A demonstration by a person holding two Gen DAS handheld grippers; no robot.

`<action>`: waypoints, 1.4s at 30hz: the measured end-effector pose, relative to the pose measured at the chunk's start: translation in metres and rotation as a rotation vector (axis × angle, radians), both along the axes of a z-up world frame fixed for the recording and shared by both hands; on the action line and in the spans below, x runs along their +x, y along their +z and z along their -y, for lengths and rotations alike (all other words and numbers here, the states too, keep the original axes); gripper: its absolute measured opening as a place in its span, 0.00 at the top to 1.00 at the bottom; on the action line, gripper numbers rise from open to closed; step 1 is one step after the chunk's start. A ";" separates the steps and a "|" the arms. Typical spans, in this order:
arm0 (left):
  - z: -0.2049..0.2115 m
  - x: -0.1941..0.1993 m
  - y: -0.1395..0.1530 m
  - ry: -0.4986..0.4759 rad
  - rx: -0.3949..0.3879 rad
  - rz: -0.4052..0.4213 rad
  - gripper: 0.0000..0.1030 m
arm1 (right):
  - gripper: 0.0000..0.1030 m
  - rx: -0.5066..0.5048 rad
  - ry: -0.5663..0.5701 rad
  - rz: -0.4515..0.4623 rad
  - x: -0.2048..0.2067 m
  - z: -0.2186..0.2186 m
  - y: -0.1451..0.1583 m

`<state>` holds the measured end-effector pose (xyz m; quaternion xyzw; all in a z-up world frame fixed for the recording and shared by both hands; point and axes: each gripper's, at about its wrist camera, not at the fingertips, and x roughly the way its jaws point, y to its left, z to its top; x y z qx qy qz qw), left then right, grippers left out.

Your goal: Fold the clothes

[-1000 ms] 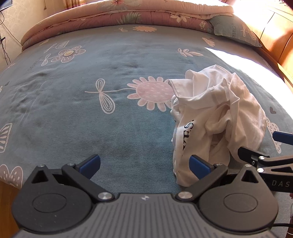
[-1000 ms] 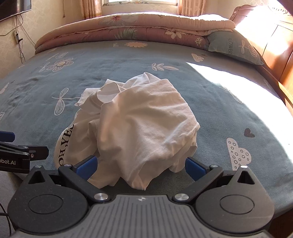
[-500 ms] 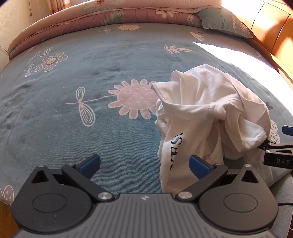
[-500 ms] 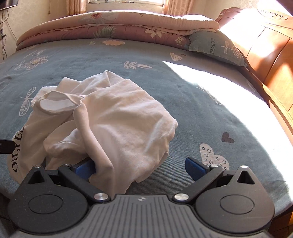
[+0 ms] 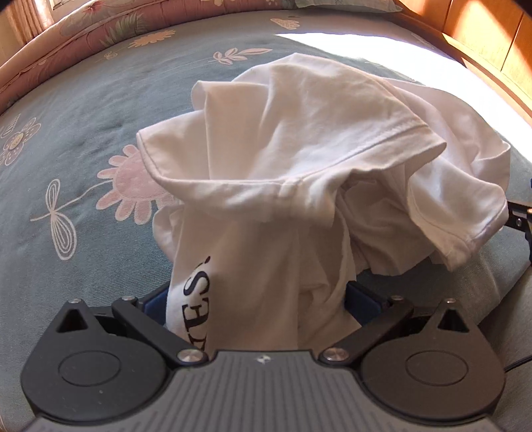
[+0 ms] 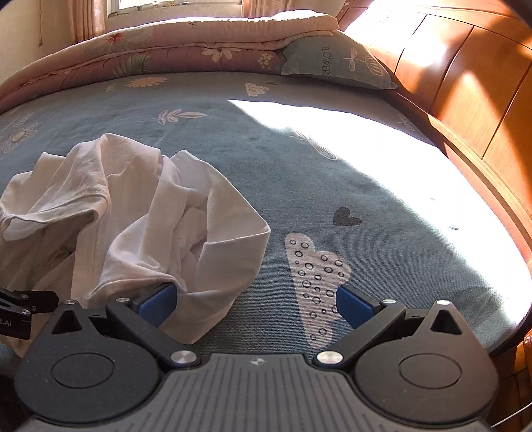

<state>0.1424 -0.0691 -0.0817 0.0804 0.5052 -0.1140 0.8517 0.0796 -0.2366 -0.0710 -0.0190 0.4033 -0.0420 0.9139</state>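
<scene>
You're looking across a wide bed [image 6: 232,139] covered in a blue-grey sheet printed with pink flowers, leaves, hearts and dotted shapes. At its far edge a folded pink floral quilt [image 6: 186,50] runs along the bed beneath a curtained window [image 6: 179,3], and a blue-grey pillow [image 6: 335,63] marked "FLOWERS" lies at the quilt's right end. To your right a glossy orange-brown wooden headboard [image 6: 472,93] curves along the bed, and hard sunlight falls in a bright patch [image 6: 382,156] across the sheet and the wood.

Crumpled white shirt [image 5: 299,159] fills the left tool [image 5: 256,302]; bedspread [image 6: 382,186] rightward lies open.
</scene>
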 end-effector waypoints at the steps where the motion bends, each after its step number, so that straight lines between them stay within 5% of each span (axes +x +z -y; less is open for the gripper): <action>1: -0.004 0.003 -0.007 -0.001 -0.011 -0.013 0.00 | 0.00 0.005 0.009 0.003 -0.001 -0.001 0.000; 3: -0.010 0.009 -0.021 0.006 -0.021 -0.051 0.00 | 0.00 0.016 0.029 0.012 -0.002 -0.006 0.002; 10: -0.026 -0.006 -0.031 -0.111 -0.086 0.078 0.00 | 0.00 0.032 0.118 0.087 -0.012 -0.014 0.011; 16: -0.037 -0.016 -0.036 -0.186 -0.126 0.153 0.00 | 0.00 -0.106 0.321 0.111 -0.022 -0.032 0.004; 19: -0.035 -0.013 -0.032 -0.183 -0.110 0.125 0.00 | 0.00 -0.097 0.411 0.111 -0.029 -0.034 0.006; 22: -0.038 -0.014 -0.018 -0.195 -0.089 0.119 0.01 | 0.00 -0.219 0.470 0.138 -0.032 -0.044 0.009; 30: -0.056 -0.030 0.033 -0.298 -0.022 0.234 0.01 | 0.00 -0.454 0.585 0.163 -0.006 -0.058 -0.011; 42: -0.022 0.008 0.036 -0.414 0.162 0.401 0.00 | 0.00 -0.404 0.508 0.183 0.019 -0.036 0.001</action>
